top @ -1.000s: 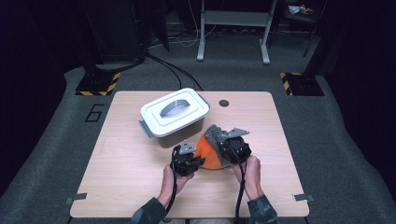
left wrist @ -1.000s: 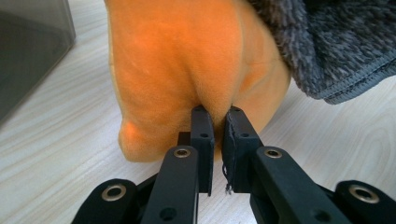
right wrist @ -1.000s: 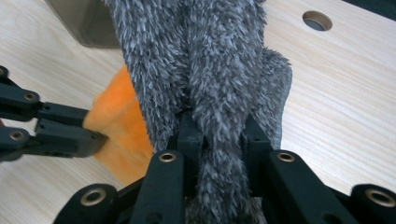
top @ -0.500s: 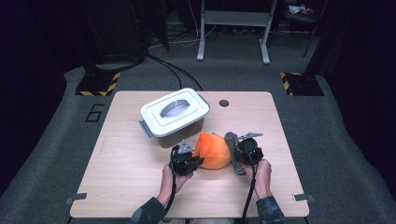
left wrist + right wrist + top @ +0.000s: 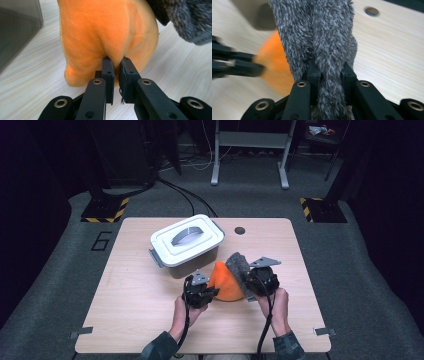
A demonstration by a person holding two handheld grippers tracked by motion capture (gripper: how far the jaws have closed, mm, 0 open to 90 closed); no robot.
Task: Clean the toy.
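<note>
An orange plush toy (image 5: 227, 281) with a grey furry part (image 5: 239, 265) sits near the middle front of the wooden table (image 5: 130, 315). My left gripper (image 5: 207, 292) is shut on a fold of the orange plush (image 5: 100, 32) at its left side. On the toy's right, my right gripper (image 5: 248, 281) is shut on the grey fur (image 5: 324, 32), which bulges up between its jaws. In the right gripper view the left gripper (image 5: 259, 68) appears blurred at the left against the orange body (image 5: 274, 67).
A white lidded plastic box (image 5: 186, 244) stands just behind and left of the toy, its grey wall (image 5: 17, 30) close beside the left gripper. A small round hole (image 5: 240, 230) marks the table's far side. Dark floor, cables and stands surround the table.
The right gripper has moved in from the toy's right and shut on the grey fur, which now stands up. The left gripper stays clamped on the orange plush.
</note>
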